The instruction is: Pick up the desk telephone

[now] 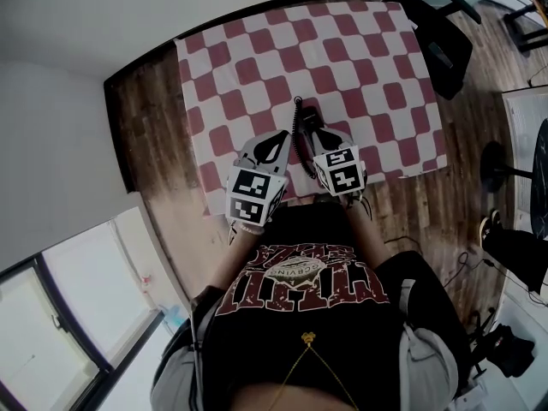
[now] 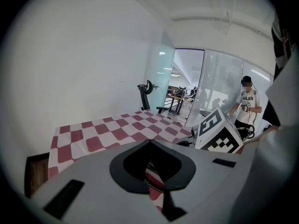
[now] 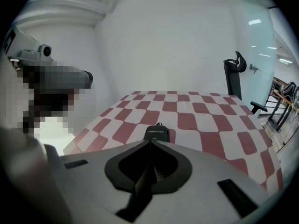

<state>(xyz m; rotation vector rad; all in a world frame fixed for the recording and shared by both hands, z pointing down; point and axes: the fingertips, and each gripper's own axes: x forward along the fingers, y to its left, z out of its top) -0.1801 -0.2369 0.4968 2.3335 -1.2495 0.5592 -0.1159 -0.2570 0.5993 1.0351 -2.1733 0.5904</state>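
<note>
- Red-and-white checked tablecloth [image 1: 377, 75] across the upper middle of the head view, with wooden floor [image 1: 154, 144] around it.
- Black shirt [image 1: 300, 315] at lower centre; red print on it upside down, not legible. Both forearms reaching up-frame from it to the cloth's near edge.
- Left gripper [image 1: 281, 137] and right gripper [image 1: 325, 135] side by side at frame centre, both tilted down toward the cloth.
- Left gripper view: jaws together at the tips, nothing pinched.
- Right gripper view: jaws likewise closed and empty.
- Desk telephone [image 1: 308, 118], dark, lying on the cloth just above the right gripper's tips; in the right gripper view, dead centre just beyond them.
- Coiled cord [image 1: 298, 148] running down-frame between the grippers.
- White lettering on the telephone's near face, too small to read.
</note>
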